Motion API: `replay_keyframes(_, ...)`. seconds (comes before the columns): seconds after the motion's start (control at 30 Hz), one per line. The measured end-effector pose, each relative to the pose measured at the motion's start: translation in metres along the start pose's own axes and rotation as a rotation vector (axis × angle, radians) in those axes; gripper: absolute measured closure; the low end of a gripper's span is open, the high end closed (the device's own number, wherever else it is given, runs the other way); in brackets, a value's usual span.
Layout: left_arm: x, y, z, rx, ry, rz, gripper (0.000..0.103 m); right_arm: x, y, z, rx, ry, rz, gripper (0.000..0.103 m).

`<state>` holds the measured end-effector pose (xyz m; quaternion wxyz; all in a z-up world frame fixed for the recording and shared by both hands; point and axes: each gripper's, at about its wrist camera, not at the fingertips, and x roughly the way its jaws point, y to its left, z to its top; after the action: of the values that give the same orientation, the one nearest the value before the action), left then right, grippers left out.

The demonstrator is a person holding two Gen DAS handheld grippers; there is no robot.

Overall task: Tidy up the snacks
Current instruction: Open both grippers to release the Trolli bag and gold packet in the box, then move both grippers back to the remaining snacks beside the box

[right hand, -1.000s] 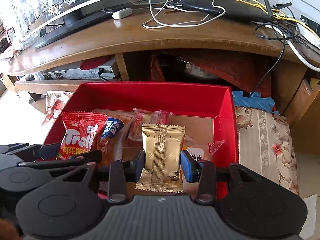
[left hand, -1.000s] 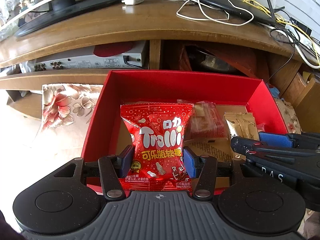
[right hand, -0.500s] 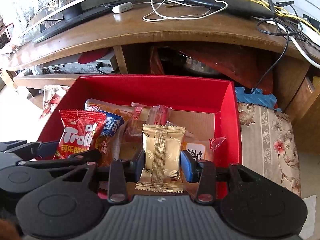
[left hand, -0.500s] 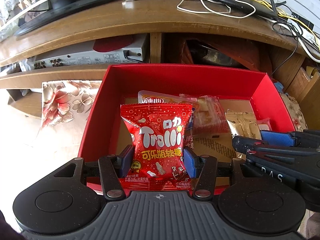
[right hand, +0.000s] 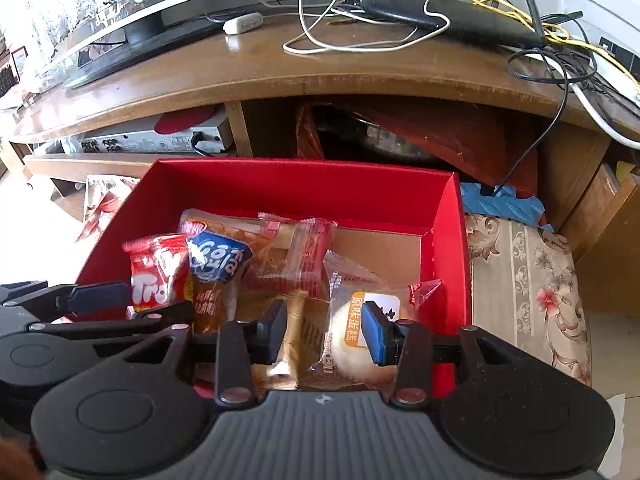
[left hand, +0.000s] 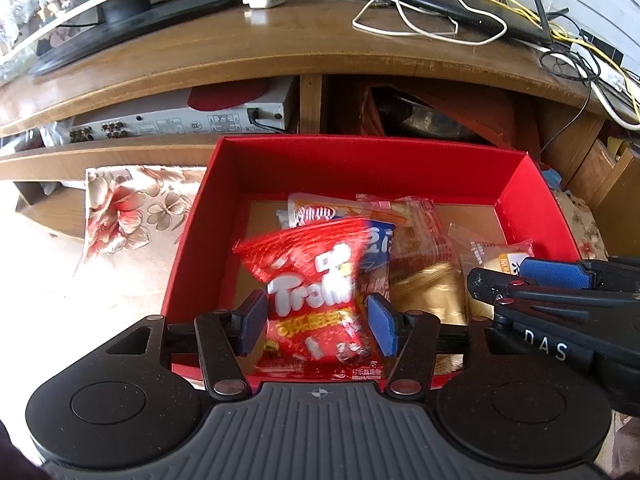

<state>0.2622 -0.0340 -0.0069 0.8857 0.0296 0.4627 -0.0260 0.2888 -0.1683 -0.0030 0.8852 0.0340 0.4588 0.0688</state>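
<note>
The red box [left hand: 360,152] lies below both grippers and holds several snack packets. A red Trolli bag [left hand: 312,292] hangs blurred and tilted between the blue pads of my left gripper [left hand: 316,328]. Those jaws are opening and the pads stand just off the bag's sides. My right gripper [right hand: 326,334] has its pads apart. A gold packet [right hand: 297,320], blurred and edge-on, hangs beside its left pad and no longer spans the gap. A round cake packet [right hand: 348,320] lies in the box under that gap. Seen from the left wrist, the right gripper [left hand: 516,278] reaches in from the right.
A wooden TV stand [left hand: 240,52] rises behind the box, with cables and a black router on top. A silver audio unit [left hand: 180,120] sits on its shelf. Floral cloth [left hand: 128,208] lies left of the box, and a floral cushion [right hand: 528,288] borders it on the right.
The Trolli bag has tilted and slipped down between the left pads, which moved apart. The gold packet, held flat between the right pads before, has swung down and turned edge-on.
</note>
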Motion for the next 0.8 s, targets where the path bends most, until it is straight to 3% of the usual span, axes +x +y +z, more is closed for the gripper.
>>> replay_keyframes(0.8, -0.05, 0.007, -0.017, -0.007, -0.07, -0.042, 0.033, -0.056, 0.008, -0.015, 0.012, -0.06, 0.012, 0.062)
